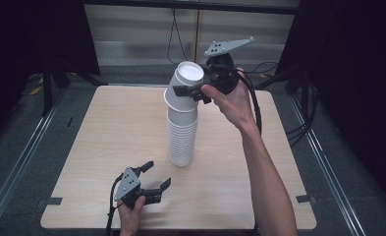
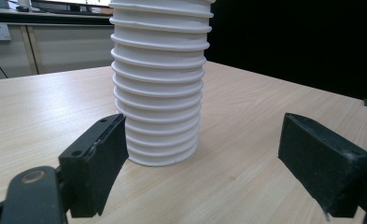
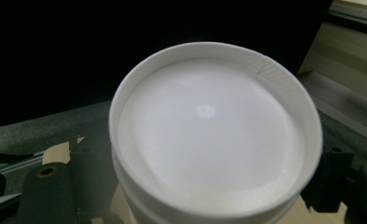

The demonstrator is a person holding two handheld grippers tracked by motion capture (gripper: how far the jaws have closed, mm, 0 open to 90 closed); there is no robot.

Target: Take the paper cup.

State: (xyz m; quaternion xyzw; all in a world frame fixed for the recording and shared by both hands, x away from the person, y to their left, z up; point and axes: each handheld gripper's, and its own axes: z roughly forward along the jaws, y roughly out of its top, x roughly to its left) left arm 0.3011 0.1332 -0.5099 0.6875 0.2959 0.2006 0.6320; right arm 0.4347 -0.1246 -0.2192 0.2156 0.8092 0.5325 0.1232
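Note:
A tall stack of upturned white paper cups [image 1: 182,137] stands at the middle of the wooden table [image 1: 107,142]. The top cup [image 1: 186,81] leans to the left on the stack, and my right gripper [image 1: 188,92] is shut on its wall from the right. In the right gripper view that top cup's [image 3: 209,130] flat white base faces the camera, with the right gripper [image 3: 209,168] clamping it from both sides. My left gripper [image 1: 157,173] rests open near the front edge, below and left of the stack. In the left gripper view the stack [image 2: 158,93] stands just beyond the left gripper [image 2: 204,135], whose jaws are wide apart and hold nothing.
The table sits on a dark floor with metal rails [image 1: 18,167] at both sides. Cables [image 1: 173,34] hang at the back wall. Bare tabletop lies to the left and right of the stack.

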